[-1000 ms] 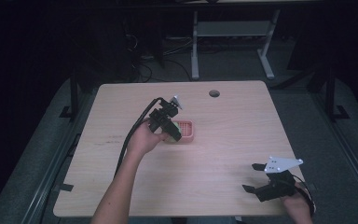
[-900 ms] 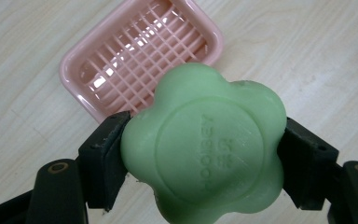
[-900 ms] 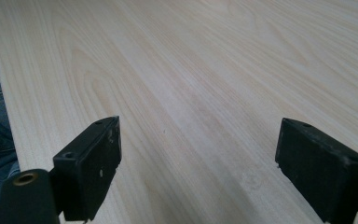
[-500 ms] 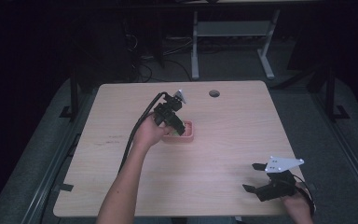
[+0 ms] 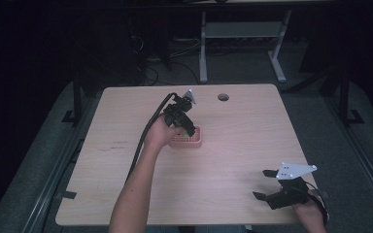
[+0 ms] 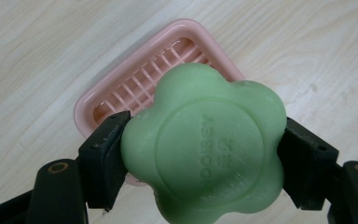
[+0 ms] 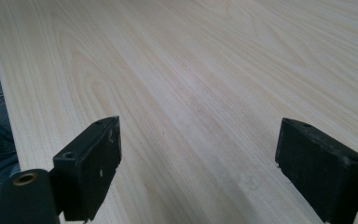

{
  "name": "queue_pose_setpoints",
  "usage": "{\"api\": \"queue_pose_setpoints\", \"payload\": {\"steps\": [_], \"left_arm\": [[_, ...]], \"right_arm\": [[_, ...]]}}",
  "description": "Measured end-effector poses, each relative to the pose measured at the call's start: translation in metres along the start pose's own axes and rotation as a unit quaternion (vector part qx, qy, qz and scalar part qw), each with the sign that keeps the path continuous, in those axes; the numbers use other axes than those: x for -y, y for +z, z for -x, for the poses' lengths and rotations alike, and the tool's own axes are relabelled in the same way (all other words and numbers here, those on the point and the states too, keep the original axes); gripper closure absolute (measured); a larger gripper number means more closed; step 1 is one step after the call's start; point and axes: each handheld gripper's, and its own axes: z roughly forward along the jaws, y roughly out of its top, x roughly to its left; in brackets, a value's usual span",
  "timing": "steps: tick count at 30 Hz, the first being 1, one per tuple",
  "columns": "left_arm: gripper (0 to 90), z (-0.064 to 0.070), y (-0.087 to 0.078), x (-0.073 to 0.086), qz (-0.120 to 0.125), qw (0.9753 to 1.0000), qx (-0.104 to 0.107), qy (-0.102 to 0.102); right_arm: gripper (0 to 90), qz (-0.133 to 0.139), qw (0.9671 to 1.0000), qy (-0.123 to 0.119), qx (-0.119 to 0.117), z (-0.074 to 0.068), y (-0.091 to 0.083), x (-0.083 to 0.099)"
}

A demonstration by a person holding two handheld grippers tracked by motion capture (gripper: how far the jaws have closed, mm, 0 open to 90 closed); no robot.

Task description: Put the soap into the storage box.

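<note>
While the left tool (image 6: 200,154) hangs over the middle of the desk (image 5: 252,141), we can see its two black jaws clamped on opposite sides of a green flower-shaped soap (image 6: 204,147), flat embossed face toward the camera. Gripping it by the edges like that looks deliberate to us: the lobes give the jaws something to bite on, and the broad face stays free to go down flat. Right below and just past the soap sits a pink soap dish (image 6: 135,88) with a slotted grid floor, its open side up, so our guess is the soap is headed into it. From the left gripper view the soap covers the near part of the dish, and we can't tell whether it's touching the grid yet or hovering just above. In the high view the dish (image 5: 190,141) sits right under the tip of that tool. The right tool (image 7: 205,168) is parked well apart near the desk's near edge, jaws spread wide with nothing between them, just bare wood ahead, so it's probably waiting its turn.
</note>
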Motion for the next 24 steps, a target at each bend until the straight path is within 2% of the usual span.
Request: {"api": "queue_pose_setpoints", "payload": {"steps": [2,9,14,16,20,22,24], "left_arm": [[26.8,-0.002,0.003,-0.001,-0.001,1.0000,0.001,-0.007],[26.8,-0.006,0.013,-0.005,-0.007,0.9999,0.000,-0.012],[26.8,-0.007,0.022,-0.006,-0.009,0.9996,0.001,-0.028],[26.7,-0.010,0.025,-0.008,-0.014,0.9996,-0.001,-0.026],[26.7,-0.013,0.030,-0.009,-0.016,0.9992,-0.001,-0.037],[26.7,-0.015,0.032,-0.009,-0.016,0.9993,-0.004,-0.034],[26.7,-0.016,0.034,-0.009,-0.017,0.9990,0.000,-0.041]], "right_arm": [[13.8,0.001,1.0000,-0.002,0.000,0.000,0.000,0.000],[13.8,0.001,1.0000,-0.003,-0.001,0.000,0.001,0.000],[13.8,0.001,1.0000,-0.003,-0.001,0.000,0.000,0.000],[13.8,0.000,1.0000,-0.003,-0.001,0.000,0.001,0.000],[13.7,0.000,1.0000,0.000,-0.001,-0.001,0.001,0.000],[13.8,0.000,1.0000,0.001,-0.002,-0.001,0.001,0.000],[13.8,0.000,1.0000,-0.001,-0.002,0.000,0.001,0.000]]}}
